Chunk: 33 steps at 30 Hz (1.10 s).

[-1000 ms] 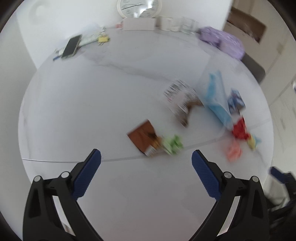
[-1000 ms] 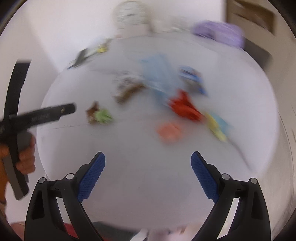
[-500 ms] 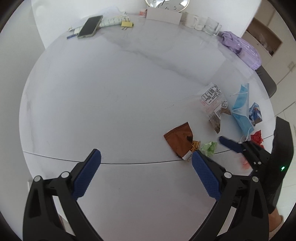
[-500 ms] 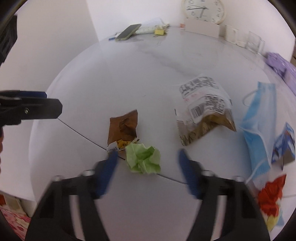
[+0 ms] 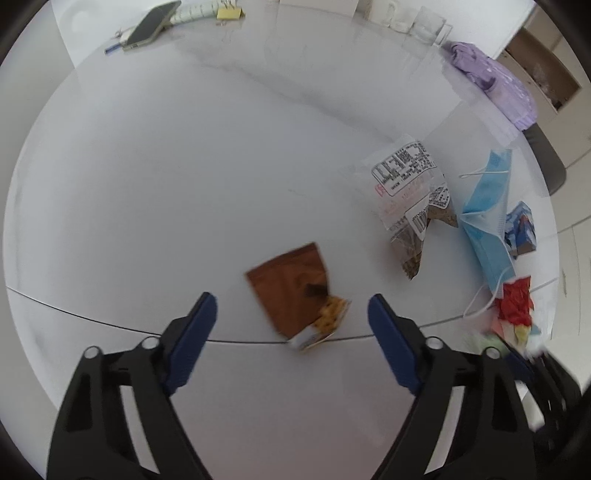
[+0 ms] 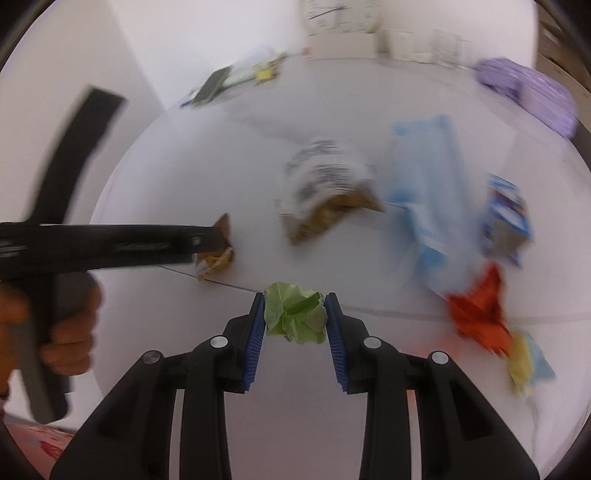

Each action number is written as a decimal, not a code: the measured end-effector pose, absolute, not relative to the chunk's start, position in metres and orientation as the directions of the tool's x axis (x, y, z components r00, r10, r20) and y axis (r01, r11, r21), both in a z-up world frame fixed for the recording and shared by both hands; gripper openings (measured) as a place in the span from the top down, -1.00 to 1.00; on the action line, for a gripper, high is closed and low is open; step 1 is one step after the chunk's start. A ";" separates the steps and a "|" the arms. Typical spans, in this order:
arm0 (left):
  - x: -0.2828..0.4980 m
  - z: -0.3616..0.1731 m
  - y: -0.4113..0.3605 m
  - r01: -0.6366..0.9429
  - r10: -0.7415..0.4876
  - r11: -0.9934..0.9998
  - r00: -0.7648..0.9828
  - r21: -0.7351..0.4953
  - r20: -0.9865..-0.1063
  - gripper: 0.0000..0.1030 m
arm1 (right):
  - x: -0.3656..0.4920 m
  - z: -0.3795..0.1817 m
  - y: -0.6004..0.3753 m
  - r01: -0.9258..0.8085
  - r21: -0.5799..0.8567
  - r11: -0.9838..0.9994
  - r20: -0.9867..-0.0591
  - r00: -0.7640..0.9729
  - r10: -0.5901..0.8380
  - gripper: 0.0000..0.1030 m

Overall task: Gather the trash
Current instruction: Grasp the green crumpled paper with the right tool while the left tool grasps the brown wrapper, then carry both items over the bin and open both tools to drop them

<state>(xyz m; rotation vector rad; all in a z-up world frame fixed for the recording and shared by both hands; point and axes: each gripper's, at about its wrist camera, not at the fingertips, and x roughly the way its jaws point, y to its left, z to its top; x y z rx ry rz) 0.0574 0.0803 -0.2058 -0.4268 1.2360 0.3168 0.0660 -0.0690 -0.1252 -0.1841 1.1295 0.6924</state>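
My right gripper (image 6: 295,308) is shut on a crumpled green paper ball (image 6: 294,316), held just above the white table. My left gripper (image 5: 291,314) is open, its jaws either side of a brown snack wrapper (image 5: 295,291) lying on the table; the wrapper also shows in the right wrist view (image 6: 218,251), partly hidden by the left gripper. Further right lie a clear printed snack bag (image 5: 410,192), a blue face mask (image 5: 487,218), a small blue carton (image 5: 521,229) and red crumpled paper (image 5: 515,301).
A round white table (image 5: 184,166) with a seam across its near part. At the far edge lie a phone (image 5: 147,26), yellow clips (image 5: 229,13), glasses (image 5: 424,26) and a purple cloth (image 5: 495,81). A clock (image 6: 338,14) stands at the back.
My right gripper closed on the green paper ball and lifted it off the table. My left gripper moved in over the brown wrapper, which now lies between its open jaws.
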 end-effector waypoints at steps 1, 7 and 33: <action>0.061 -0.209 0.078 -0.470 0.010 0.873 0.288 -0.132 -0.958 -0.41 | 0.065 -0.123 -0.074 -0.582 0.201 0.788 -0.876 0.253 0.410 0.36; 0.073 -0.228 0.073 -0.547 0.043 0.833 0.221 -0.087 -0.974 -0.13 | 0.056 -0.108 -0.111 -0.528 0.184 0.829 -0.876 0.295 0.382 0.35; -0.023 -0.105 -0.053 -0.257 0.034 0.963 0.404 -0.078 -0.914 0.46 | -0.042 -0.047 -0.211 -0.437 0.168 0.884 -0.836 0.412 0.362 0.35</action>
